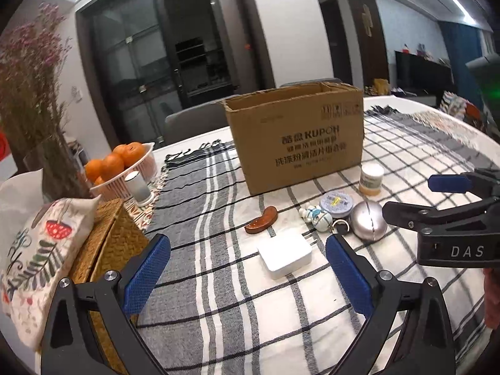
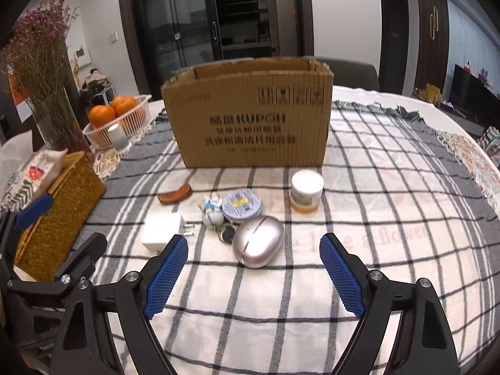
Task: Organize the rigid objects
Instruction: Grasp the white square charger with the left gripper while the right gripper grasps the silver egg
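An open-topped cardboard box (image 1: pixel 297 137) (image 2: pixel 250 118) stands on the checked tablecloth. In front of it lie a brown comb (image 1: pixel 262 224), a white charger (image 1: pixel 284 256) (image 2: pixel 161 231), a small figurine keychain (image 1: pixel 315 215), a round blue tin (image 1: pixel 336 203), a silver oval case (image 1: pixel 368 220) (image 2: pixel 257 240) and a white-lidded jar (image 1: pixel 371 178) (image 2: pixel 307 190). My left gripper (image 1: pixel 248 243) hovers open just short of the charger, holding nothing. My right gripper (image 2: pixel 253 240) is open and empty, with the silver case just beyond its blue pads.
On the left stand a wicker tissue box (image 1: pixel 106 240) with a printed cloth cover, a white basket of oranges (image 1: pixel 125 165), a small candle glass (image 1: pixel 137 184) and a vase of dried flowers (image 1: pixel 34 93). A grey chair back shows behind the box.
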Demonstrator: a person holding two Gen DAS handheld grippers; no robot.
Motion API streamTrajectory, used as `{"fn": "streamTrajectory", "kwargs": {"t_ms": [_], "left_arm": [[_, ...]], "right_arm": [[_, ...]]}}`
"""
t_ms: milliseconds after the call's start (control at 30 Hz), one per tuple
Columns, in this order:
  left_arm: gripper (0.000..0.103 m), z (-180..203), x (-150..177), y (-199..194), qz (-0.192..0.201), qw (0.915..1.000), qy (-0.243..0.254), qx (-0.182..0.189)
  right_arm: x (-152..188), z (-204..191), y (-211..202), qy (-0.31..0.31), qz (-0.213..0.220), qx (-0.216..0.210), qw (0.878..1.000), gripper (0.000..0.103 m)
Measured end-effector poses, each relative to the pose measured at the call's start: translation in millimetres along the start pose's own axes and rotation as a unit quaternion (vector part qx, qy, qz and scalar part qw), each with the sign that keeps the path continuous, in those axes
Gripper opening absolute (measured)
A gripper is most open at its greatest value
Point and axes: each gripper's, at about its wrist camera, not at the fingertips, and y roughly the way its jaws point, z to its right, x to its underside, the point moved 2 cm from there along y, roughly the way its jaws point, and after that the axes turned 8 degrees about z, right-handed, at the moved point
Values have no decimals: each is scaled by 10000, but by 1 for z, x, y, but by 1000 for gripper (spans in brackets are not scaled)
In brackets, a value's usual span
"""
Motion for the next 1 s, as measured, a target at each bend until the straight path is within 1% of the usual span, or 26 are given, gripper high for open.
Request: {"fn": "streamTrajectory", "kwargs": {"t_ms": [200,400,567,667,833,1000], "left_arm": [[101,4,5,17,2,9993,201,306],[101,9,11,39,-150,9974,418,572],[101,12,17,62,-434,9950,416,793],[101,14,20,71,-535,9934,359,948],[101,16,26,87,-757,9907,250,1101],[101,16,31,101,-934,9890,146,1140]], "right_arm": [[12,-2,17,69,-222,6,9997,87],[19,0,33,83,-378,78,9992,87],[22,3,49,97,-523,142,9985,87],[23,5,57,131,-572,151,9982,87],[23,6,66,111,-629,173,9978,87],[24,8,76,93,-671,172,9976,87]]}}
